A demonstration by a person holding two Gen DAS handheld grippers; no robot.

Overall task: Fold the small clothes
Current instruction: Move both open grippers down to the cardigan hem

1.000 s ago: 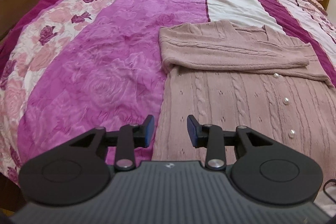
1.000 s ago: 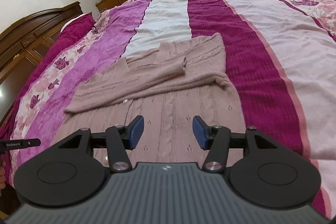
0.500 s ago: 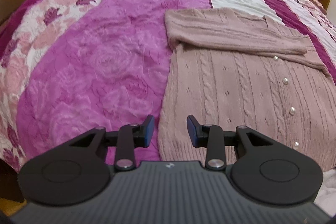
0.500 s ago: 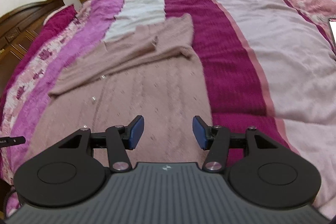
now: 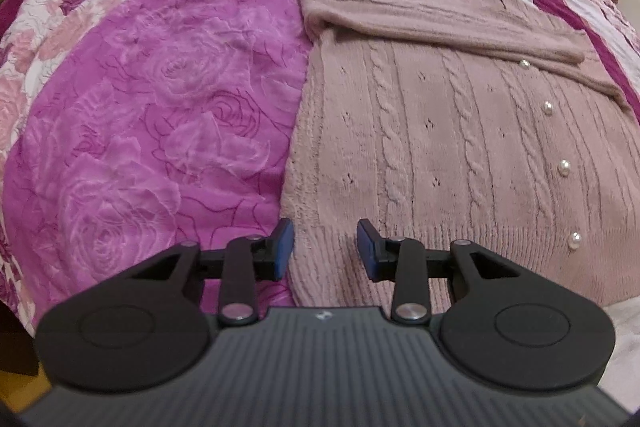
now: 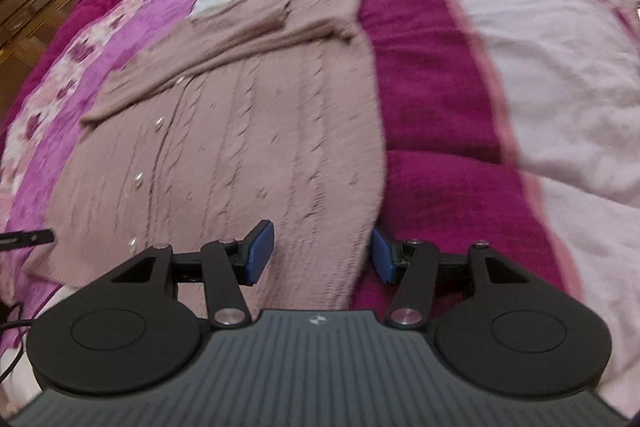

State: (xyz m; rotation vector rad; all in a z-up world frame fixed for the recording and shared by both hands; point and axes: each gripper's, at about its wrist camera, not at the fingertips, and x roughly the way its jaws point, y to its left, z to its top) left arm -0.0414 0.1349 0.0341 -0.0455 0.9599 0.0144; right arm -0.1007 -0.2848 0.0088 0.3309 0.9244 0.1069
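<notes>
Pink knit cardigan (image 5: 460,131) lies flat on the bed (image 5: 152,99), sleeves folded across its chest. Left hand-held gripper (image 5: 325,247), jaws just widened, and right hand-held gripper (image 6: 322,253) both stand open over its hem corners; contact appears absent, though the right view is blurred.

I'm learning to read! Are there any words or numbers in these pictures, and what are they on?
No words or numbers can be read here.
Small logo on the left tongs, on the grey body: a mark, no letters.
Same mark on the right tongs.
White print on a black bar at the left edge: too blurred to read.
</notes>
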